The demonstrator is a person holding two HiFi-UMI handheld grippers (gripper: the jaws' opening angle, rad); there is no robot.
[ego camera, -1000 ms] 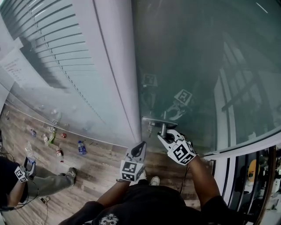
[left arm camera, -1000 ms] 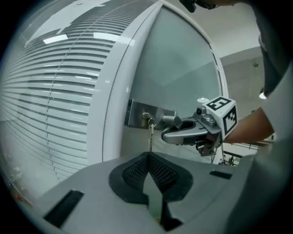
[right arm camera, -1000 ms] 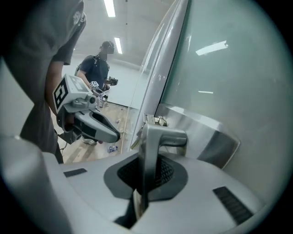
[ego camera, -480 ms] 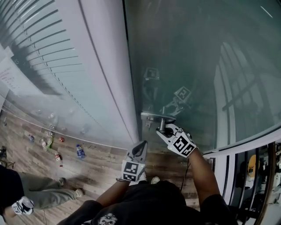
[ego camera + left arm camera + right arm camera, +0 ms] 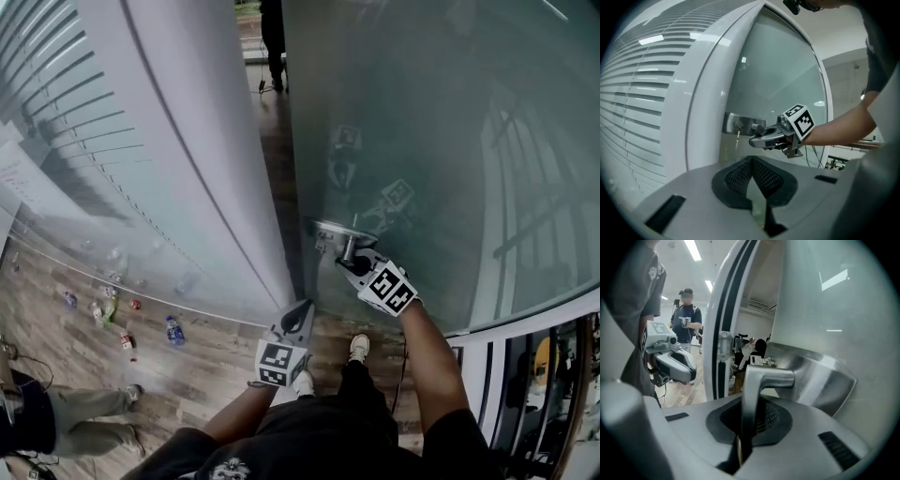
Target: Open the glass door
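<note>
The glass door (image 5: 422, 141) stands ajar, with a narrow gap along its left edge. Its metal lever handle (image 5: 349, 246) sticks out of a steel lock plate (image 5: 330, 231). My right gripper (image 5: 354, 267) is shut on that lever; in the right gripper view the handle (image 5: 757, 394) runs down between the pads of the right gripper (image 5: 747, 427). My left gripper (image 5: 300, 315) hangs lower left of the handle, shut and holding nothing. The left gripper view shows the left gripper (image 5: 752, 161) below the lock plate (image 5: 740, 123), a key (image 5: 737, 139) hanging from it, and the right gripper (image 5: 761, 140) on the lever.
A white frosted panel with stripes (image 5: 141, 141) borders the gap on the left. Several bottles (image 5: 173, 330) lie on the wooden floor by it. A person (image 5: 66, 422) sits at lower left, another person (image 5: 274, 37) stands beyond the gap. The white door frame (image 5: 724, 333) stands close to the handle.
The door has swung open: a gap with floor and a standing person now shows at its left edge. My right gripper moved with the handle. The left gripper shifted slightly.
</note>
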